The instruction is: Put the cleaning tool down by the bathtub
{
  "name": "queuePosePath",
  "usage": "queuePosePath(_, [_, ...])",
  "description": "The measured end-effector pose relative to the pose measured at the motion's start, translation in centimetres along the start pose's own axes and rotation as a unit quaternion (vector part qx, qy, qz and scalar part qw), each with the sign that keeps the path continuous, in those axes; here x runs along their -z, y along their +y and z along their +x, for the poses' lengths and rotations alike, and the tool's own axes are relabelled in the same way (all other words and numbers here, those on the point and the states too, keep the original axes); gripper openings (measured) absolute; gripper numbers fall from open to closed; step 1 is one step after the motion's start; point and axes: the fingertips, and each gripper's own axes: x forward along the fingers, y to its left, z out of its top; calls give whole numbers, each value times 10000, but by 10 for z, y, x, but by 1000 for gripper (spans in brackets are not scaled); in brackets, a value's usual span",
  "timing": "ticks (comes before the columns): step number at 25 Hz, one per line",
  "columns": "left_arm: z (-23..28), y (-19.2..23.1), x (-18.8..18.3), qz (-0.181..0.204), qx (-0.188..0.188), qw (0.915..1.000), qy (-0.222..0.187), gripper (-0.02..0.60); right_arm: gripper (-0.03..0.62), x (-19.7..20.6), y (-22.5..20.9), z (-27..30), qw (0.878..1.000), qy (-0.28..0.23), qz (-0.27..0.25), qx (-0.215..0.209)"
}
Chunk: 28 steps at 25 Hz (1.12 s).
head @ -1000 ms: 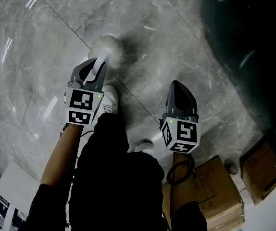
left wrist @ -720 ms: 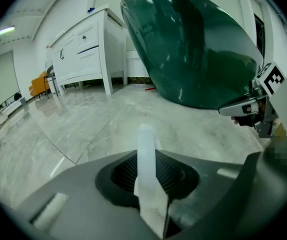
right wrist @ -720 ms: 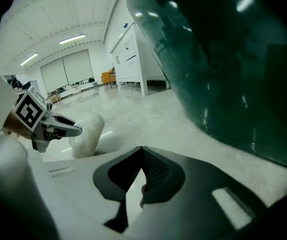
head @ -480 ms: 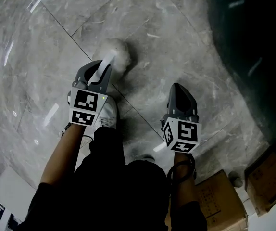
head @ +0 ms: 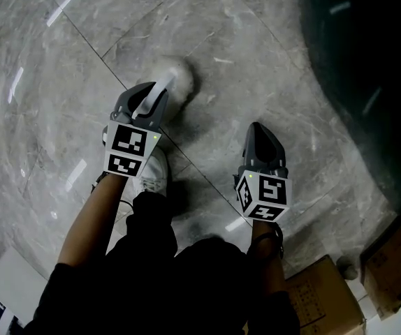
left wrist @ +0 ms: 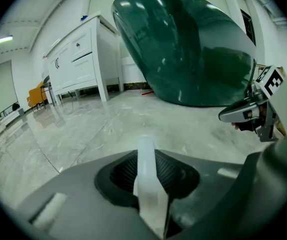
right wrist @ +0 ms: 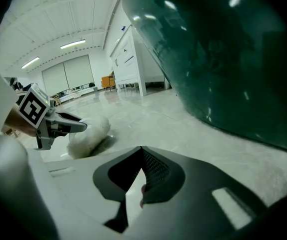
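Observation:
The cleaning tool is a white handle [left wrist: 146,171] with a fluffy white head [head: 177,77]. My left gripper [head: 157,93] is shut on the handle, and the head sticks out past its jaws, low over the grey marble floor. In the right gripper view the fluffy head [right wrist: 87,132] shows at the left, just beyond the left gripper [right wrist: 58,125]. The dark green bathtub [head: 368,54] fills the right side, and it looms as the bathtub [left wrist: 183,44] in the left gripper view. My right gripper [head: 257,129] hangs between the tool and the tub, shut with nothing in it.
Cardboard boxes [head: 326,304] stand at the lower right by the tub's end. A white shoe [head: 154,171] is on the floor under the left gripper. A white cabinet [left wrist: 83,59] stands beyond the tub, against the wall.
The left gripper has carried the tool forward over the floor. The right gripper has kept its place beside it, and the boxes have slid toward the view's lower right corner.

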Motion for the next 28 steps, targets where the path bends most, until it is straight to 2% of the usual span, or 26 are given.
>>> queuePosePath(9, [18, 1, -6, 29, 48, 10000, 45, 96, 14, 3, -17, -3, 9999, -89, 80, 102])
queuePosePath(15, [19, 0, 4, 35, 70, 9997, 224, 95, 14, 6, -20, -6, 9999, -64, 67, 123])
queuePosePath(23, [15, 3, -1, 74, 41, 9999, 113, 95, 14, 5, -28, -16, 9997, -127, -8, 207])
queuePosePath(26, [13, 3, -5, 170, 65, 9998, 79, 109, 14, 4, -33, -19, 9995, -171, 25, 256])
queuePosePath(28, [12, 2, -6, 167, 91, 9998, 59, 153, 14, 3, -34, -21, 9994, -195, 43, 273])
